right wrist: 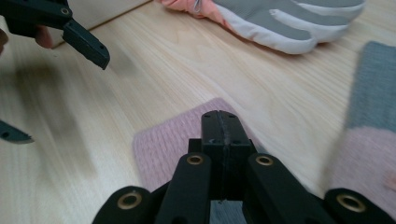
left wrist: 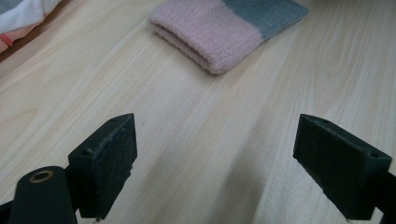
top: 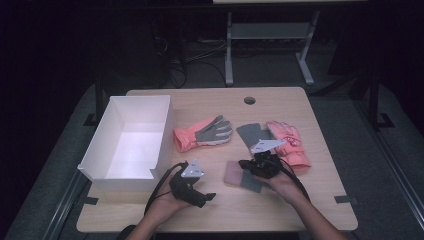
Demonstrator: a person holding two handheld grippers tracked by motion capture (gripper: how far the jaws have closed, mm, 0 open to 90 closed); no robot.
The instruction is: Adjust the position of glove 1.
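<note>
An empty white rectangular cardboard box (top: 131, 137) sits at the left edge of the pale wooden tabletop (top: 220, 107), dark room beyond. Near the front edge, the right gripper (right wrist: 219, 130) has its jaws closed over a pink-and-grey knitted glove (right wrist: 163, 144); whether they pinch it cannot be told. The left gripper (left wrist: 224, 168) gapes wide nearby, empty.

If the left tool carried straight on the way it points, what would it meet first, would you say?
Probably the pink-and-grey knitted mitten: bare table lies ahead of the open left tool, then the mitten's pink cuff.
</note>
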